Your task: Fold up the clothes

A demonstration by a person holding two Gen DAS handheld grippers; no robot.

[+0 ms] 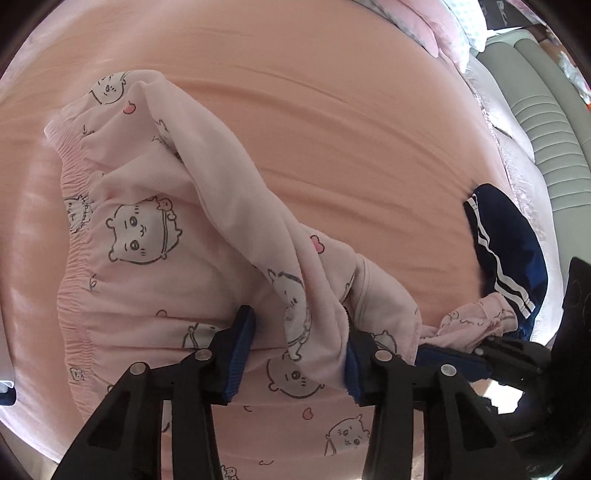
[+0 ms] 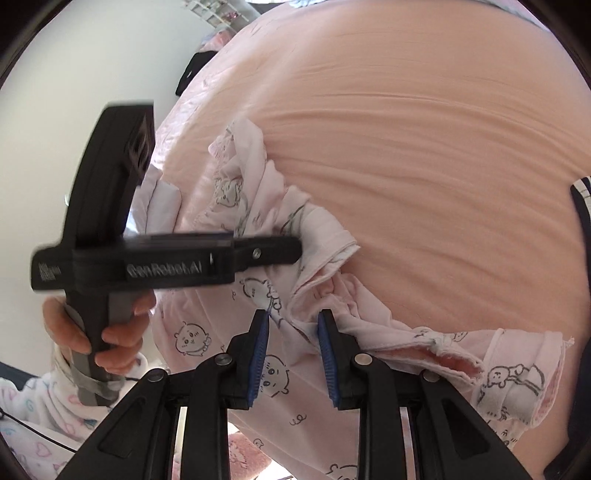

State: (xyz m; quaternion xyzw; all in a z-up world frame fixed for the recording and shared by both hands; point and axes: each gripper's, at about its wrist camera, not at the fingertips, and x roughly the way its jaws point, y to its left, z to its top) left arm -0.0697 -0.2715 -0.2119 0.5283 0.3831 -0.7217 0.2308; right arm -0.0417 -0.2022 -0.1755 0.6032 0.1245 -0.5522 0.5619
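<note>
Pink pyjama trousers [image 1: 147, 236] printed with cartoon animals lie crumpled on the peach bed sheet [image 1: 332, 110], elastic waistband at the left. One leg runs as a twisted fold down between the fingers of my left gripper [image 1: 297, 317]. Those jaws stand apart: the fold rests against the right pad and the left pad is clear of it. In the right wrist view my right gripper [image 2: 293, 318] has a ridge of the trousers [image 2: 369, 332] at its fingertips. The left wrist view shows that cloth bunched and lifted in the right gripper [image 1: 469, 350]. The left gripper [image 2: 291, 251] shows blurred beside it.
A navy garment with white stripes [image 1: 509, 251] lies at the bed's right edge. Pink pillows [image 1: 443, 29] sit at the head, a pale padded surface [image 1: 546, 122] beyond. A person's hand [image 2: 110, 332] in a heart-print sleeve [image 2: 33, 406] grips the left handle. A black object [image 2: 192, 70] lies at the bed's far edge.
</note>
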